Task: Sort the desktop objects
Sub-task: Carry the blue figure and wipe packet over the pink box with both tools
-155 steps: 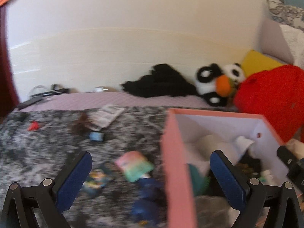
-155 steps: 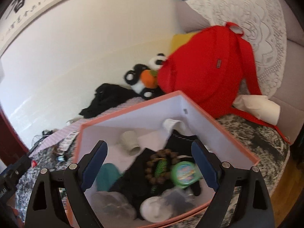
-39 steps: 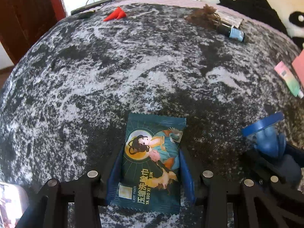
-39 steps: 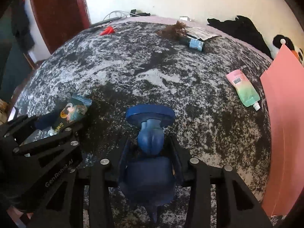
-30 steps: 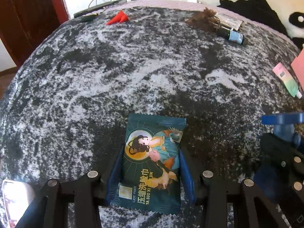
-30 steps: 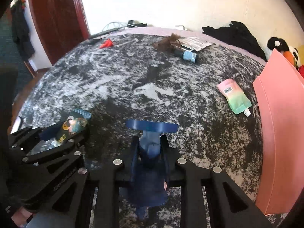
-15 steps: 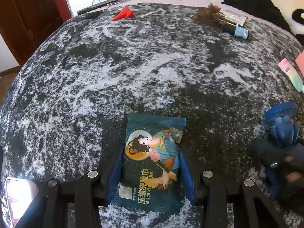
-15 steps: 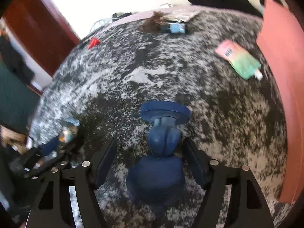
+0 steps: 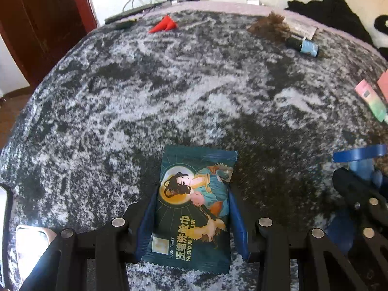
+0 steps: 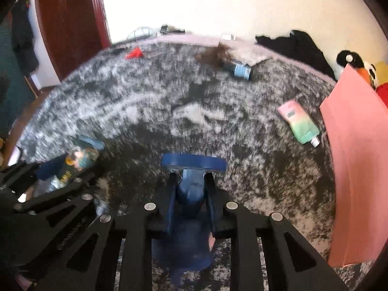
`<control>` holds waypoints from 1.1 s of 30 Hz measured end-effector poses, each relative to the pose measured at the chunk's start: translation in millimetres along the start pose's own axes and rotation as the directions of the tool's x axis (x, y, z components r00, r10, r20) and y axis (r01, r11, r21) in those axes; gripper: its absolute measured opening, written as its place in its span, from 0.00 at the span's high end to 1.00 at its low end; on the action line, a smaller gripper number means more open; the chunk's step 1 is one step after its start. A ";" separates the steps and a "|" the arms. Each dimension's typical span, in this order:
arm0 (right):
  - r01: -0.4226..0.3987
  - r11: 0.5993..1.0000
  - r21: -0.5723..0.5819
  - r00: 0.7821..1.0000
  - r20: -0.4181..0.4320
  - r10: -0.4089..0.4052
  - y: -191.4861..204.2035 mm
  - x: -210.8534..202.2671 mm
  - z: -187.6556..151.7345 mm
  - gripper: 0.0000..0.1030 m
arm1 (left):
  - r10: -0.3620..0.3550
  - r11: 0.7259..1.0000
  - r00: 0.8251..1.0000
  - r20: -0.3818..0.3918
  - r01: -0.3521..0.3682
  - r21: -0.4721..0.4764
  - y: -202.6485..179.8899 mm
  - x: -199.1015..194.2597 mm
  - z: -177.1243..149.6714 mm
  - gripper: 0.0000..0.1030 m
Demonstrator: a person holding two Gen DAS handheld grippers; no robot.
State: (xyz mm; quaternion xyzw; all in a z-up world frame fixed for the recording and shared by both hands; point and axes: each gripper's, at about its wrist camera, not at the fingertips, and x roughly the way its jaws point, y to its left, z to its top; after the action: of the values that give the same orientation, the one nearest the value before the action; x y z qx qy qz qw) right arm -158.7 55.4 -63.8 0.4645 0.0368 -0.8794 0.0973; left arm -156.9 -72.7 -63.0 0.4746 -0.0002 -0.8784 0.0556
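Gripping a teal packet (image 9: 194, 208) between its blue pads, the left gripper (image 9: 192, 208) is holding it flat just above the mottled grey blanket (image 9: 169, 84). Beside it, the right gripper (image 10: 191, 191) is squeezing the neck of a blue plastic object (image 10: 192, 169), its flat disc end sticking out past the fingertips. A pink-and-green pouch (image 10: 299, 121) is lying on the blanket near the pink box (image 10: 359, 157). Farther back, a small blue bottle (image 9: 303, 44), a brown tuft (image 9: 269, 25) and a red cone (image 9: 163, 23) are resting near the far edge.
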 end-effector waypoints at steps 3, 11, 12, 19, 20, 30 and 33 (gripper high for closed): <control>-0.009 1.000 0.010 1.000 0.013 0.009 -3.2 -8.7 2.3 0.78 | 0.006 1.000 1.000 0.021 -0.007 0.009 -3.0 -8.0 2.4 0.54; -0.067 0.991 0.112 0.998 0.026 0.065 -28.4 -26.2 9.1 0.78 | 0.012 1.000 0.999 0.040 -0.012 0.001 3.0 -19.1 3.7 0.54; -0.074 0.990 0.122 0.997 0.037 0.070 -32.4 -31.3 10.7 0.78 | 0.013 1.000 0.999 0.041 -0.013 -0.001 3.9 -19.7 3.6 0.54; -0.115 0.981 0.158 0.990 0.104 0.099 -49.3 -61.9 16.2 0.78 | 0.003 1.000 0.999 0.053 -0.002 -0.018 6.1 -26.8 4.8 0.55; -0.117 0.980 0.158 0.989 0.113 0.100 -49.8 -65.5 16.5 0.78 | 0.002 1.000 0.998 0.057 -0.001 -0.017 5.2 -28.7 5.1 0.55; -0.134 0.984 0.117 0.981 0.157 0.115 -40.4 -96.5 13.3 0.78 | -0.014 1.000 0.992 0.128 0.014 0.000 -3.0 -67.7 10.4 0.54; -0.132 0.986 0.100 0.978 0.178 0.113 -38.6 -110.4 10.7 0.78 | -0.015 1.000 0.988 0.155 0.015 0.005 -5.4 -82.8 12.1 0.54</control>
State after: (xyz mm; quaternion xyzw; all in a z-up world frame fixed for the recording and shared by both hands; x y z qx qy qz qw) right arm -114.6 106.6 32.3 0.3932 -0.0495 -0.9091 0.1283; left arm -122.5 -59.8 12.4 0.4052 -0.0028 -0.9130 0.0479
